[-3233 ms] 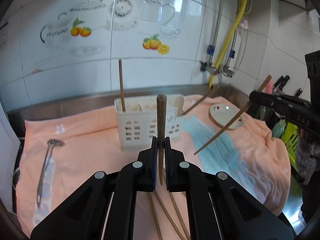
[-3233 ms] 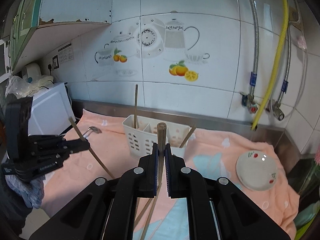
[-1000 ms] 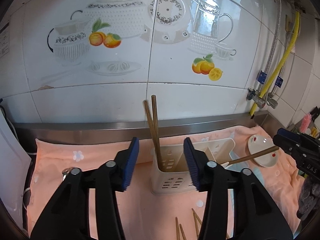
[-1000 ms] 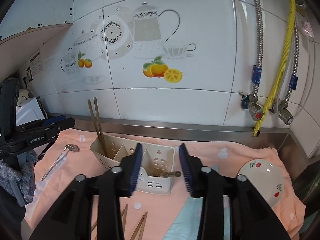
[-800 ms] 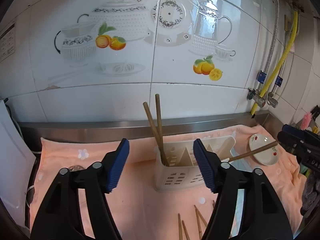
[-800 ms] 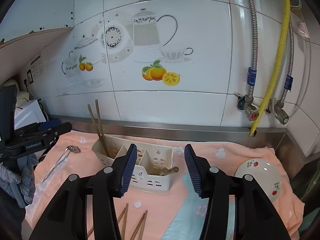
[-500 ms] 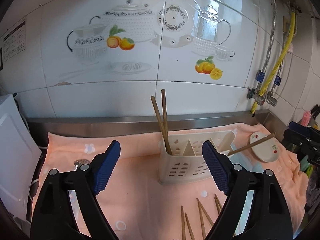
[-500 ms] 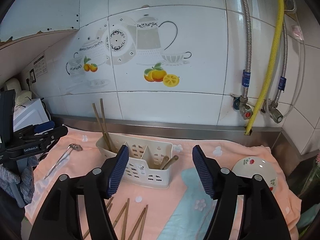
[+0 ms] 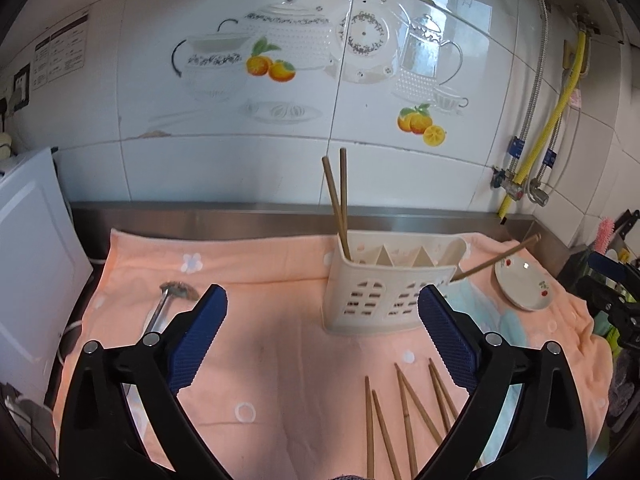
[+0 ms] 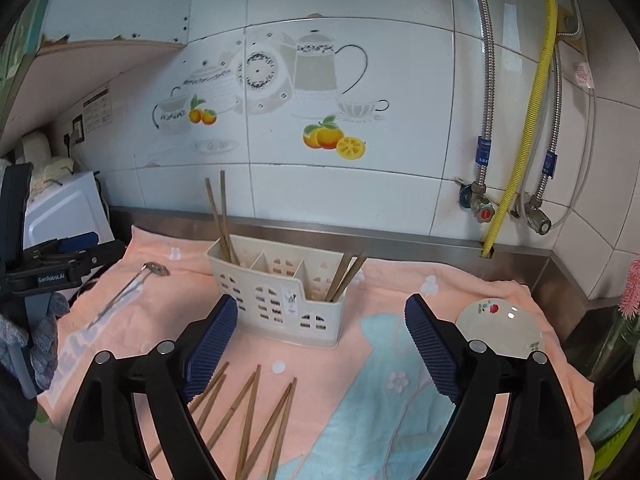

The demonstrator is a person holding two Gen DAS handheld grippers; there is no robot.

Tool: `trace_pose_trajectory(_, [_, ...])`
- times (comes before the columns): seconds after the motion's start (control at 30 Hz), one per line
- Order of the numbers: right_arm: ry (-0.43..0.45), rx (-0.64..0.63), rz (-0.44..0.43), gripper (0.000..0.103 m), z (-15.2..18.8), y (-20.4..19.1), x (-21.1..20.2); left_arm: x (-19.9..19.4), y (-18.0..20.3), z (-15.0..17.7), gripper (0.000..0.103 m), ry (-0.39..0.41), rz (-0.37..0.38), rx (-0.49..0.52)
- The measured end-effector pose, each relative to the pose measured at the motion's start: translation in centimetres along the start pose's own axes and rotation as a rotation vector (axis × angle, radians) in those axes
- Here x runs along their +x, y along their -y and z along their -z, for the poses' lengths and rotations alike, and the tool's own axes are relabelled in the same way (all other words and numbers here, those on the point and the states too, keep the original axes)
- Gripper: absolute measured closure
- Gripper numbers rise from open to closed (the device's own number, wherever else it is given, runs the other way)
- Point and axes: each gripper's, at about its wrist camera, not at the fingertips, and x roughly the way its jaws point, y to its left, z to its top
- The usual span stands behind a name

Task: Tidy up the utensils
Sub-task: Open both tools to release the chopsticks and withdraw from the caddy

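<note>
Both grippers point downward at a slant toward the desk, side by side over the peach towel (image 9: 280, 264). The left gripper (image 9: 322, 338) has its jaws opening wide, with nothing between the blue ribbed pads (image 9: 198, 338). The right gripper (image 10: 320, 344) is likewise opening, and it too holds nothing.

The cream utensil caddy (image 10: 280, 294) stands upright on the towel, beyond both grippers. Two chopsticks (image 10: 220, 220) stand nearly upright in its left end compartment, and two more (image 10: 346, 276) lean outward from the right end compartment. Six loose chopsticks (image 10: 248, 420) lie on the towel just in front of the caddy, fanned out, below the grippers. A metal strainer spoon (image 9: 166, 304) lies to the left on the towel, and a small white plate (image 10: 500, 332) with red fruit marks sits to the right.

From the right wrist view, the left gripper's black body carries white lettering, "GenRobot.AI" (image 10: 52, 279). A printed notice (image 9: 60, 54) hangs on the tiled wall, its writing too small to read.
</note>
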Motion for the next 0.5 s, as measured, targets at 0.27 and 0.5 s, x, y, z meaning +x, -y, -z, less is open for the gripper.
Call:
trace_pose_trajectory(0.27, [0.010,-0.022,0.005,0.013,3.1,-1.4,-1.5,-1.5,-0.4,2.6,0.005,-0.012,0.011,-0.020])
trace_pose_trajectory(0.5, [0.003,-0.022,0.019,0.011,6.4,-1.8,-2.7,-3.0,-0.6,4.9,0.005,-0.009,0.006,-0.027])
